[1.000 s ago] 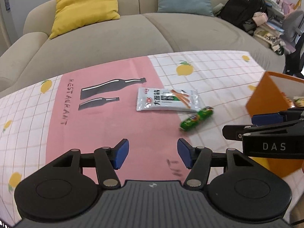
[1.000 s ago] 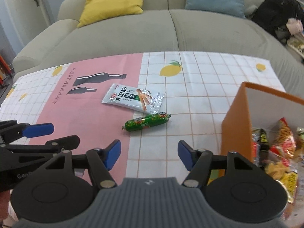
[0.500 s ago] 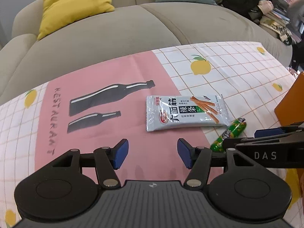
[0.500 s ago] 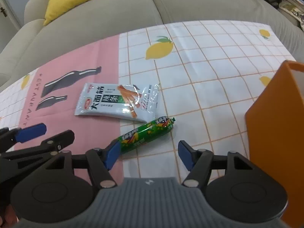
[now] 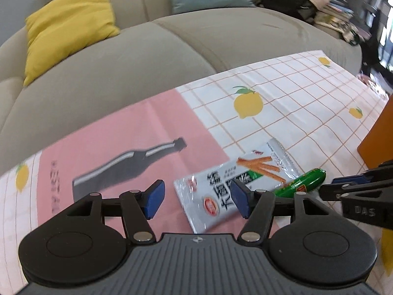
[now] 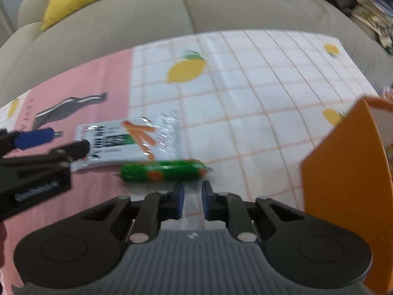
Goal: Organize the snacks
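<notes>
left claw opening wide above the white snack packet, lower centre, pads not pressing | right claw narrow, nothing between, just below the green sausage mid-frame | orange box crowding the right edge | table lying open upper centre, sofa bordering its far edge

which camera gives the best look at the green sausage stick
The right wrist view: the green sausage stick lies whole, though blurred, just beyond the gripper. The left wrist view shows only its far end, the rest hidden behind a finger.
</notes>
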Demonstrator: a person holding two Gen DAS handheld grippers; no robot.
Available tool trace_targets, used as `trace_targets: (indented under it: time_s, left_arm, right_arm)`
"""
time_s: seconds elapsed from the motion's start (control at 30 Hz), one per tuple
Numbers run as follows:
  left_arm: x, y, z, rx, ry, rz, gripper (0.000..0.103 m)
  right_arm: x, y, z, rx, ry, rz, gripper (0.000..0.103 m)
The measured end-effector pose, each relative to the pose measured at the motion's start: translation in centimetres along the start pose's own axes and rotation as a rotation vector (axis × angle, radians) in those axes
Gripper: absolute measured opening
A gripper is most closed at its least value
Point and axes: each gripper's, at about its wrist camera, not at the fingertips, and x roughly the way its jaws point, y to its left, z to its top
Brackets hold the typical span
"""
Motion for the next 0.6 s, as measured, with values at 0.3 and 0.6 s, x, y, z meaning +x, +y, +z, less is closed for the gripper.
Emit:
trace_targets:
  time_s: [0.3,0.6]
  left_arm:
    - [3.1,-0.2,2.0,0.164,0.046,-0.06,0.075]
    - [5.4,0.4,3.8,0.145,0.097,-0.19,0.078]
  right_arm:
    - [-1.3,-0.7,0.6,0.014,-0.064,0.041,0.035]
    - [-0.2,-0.1,1.2,0.014,-0.055,0.07,0.039]
